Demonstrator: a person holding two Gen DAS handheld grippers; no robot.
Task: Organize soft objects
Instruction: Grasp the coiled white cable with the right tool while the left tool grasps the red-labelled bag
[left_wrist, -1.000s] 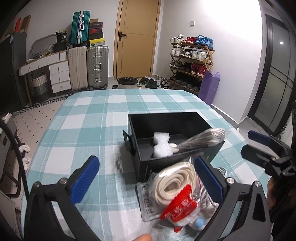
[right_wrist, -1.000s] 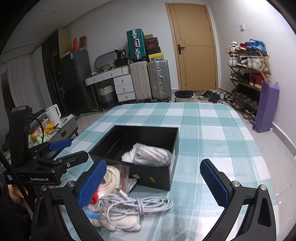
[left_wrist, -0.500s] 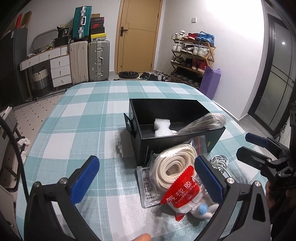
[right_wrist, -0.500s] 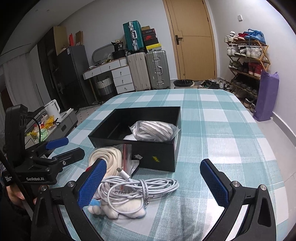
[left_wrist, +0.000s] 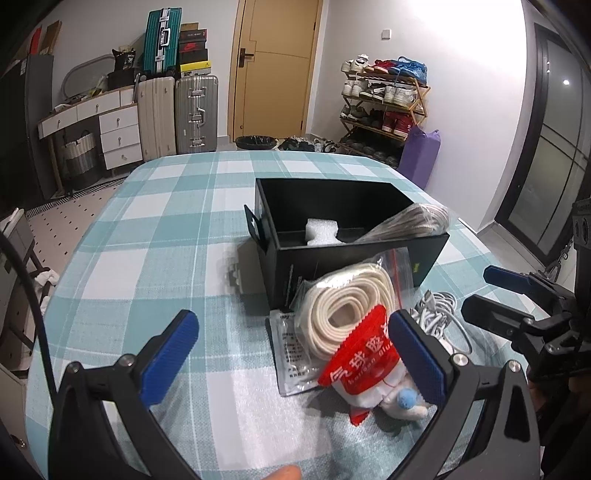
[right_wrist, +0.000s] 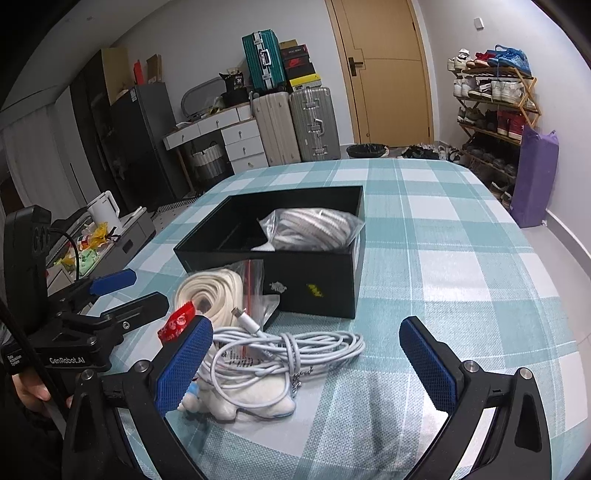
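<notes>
Box (right_wrist: 295, 273) sits mid-tabletop (right_wrist: 461, 258), one bagged cord (right_wrist: 314, 229) inside; cable (right_wrist: 280, 350), plush (right_wrist: 255, 398) and bagged rope (left_wrist: 347, 314) lie against its near wall. Your left hand-held gripper (left_wrist: 291, 354) and right hand-held gripper (right_wrist: 306, 365) gape wide, empty.

Left gripper (left_wrist: 291, 347): jaws spread wide, nothing between the blue pads, held level above the table's near edge; a fingertip (left_wrist: 284, 472) shows at the bottom of its view.
Right gripper (right_wrist: 304, 356): jaws spread wide, empty, level, just right of the left one, above the same edge.
</notes>
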